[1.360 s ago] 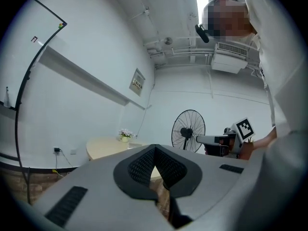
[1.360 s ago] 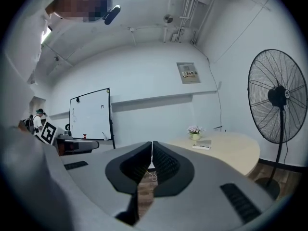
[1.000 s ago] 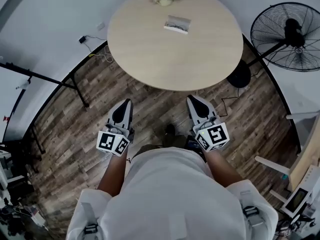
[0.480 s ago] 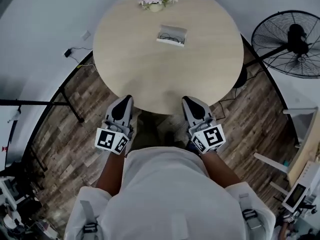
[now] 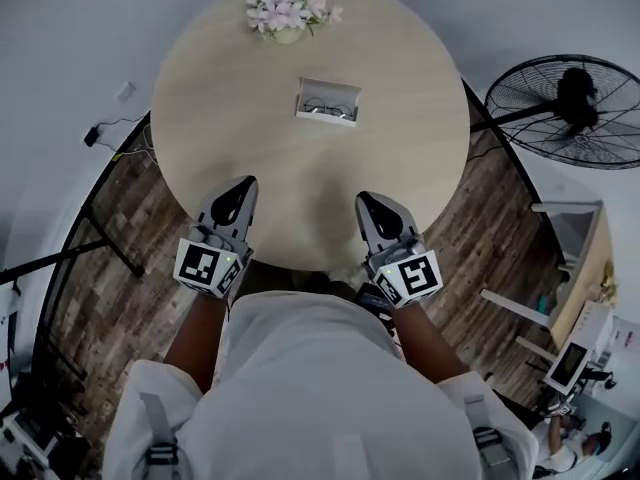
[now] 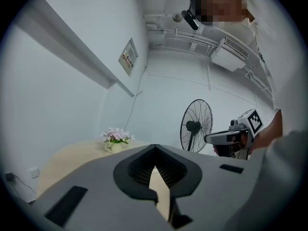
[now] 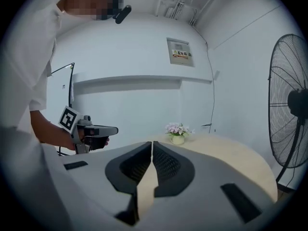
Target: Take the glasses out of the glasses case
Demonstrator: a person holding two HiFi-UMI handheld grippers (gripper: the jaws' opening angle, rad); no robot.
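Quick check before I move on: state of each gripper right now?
Left gripper: closed, nothing between its jaws.
Right gripper: closed, nothing between its jaws.

1. Head view: soft, even, slightly dim light. The round table (image 5: 400, 158) looks matte and evenly lit, and straight lines bow toward the edges.
2. Gripper views: bright white wall (image 7: 130, 47), strong fisheye bending, black corners.
3. The left gripper (image 6: 155, 153) looks soft close to the lens, and the fan (image 7: 288, 105) is stretched at the rim.

A round pale-wood table (image 5: 400, 158) spreads ahead of the left gripper (image 5: 240, 184) and right gripper (image 5: 366, 200). A pedestal fan (image 5: 570, 108) stands off to their right, on the dark plank floor (image 5: 100, 268) by white walls (image 5: 60, 28).
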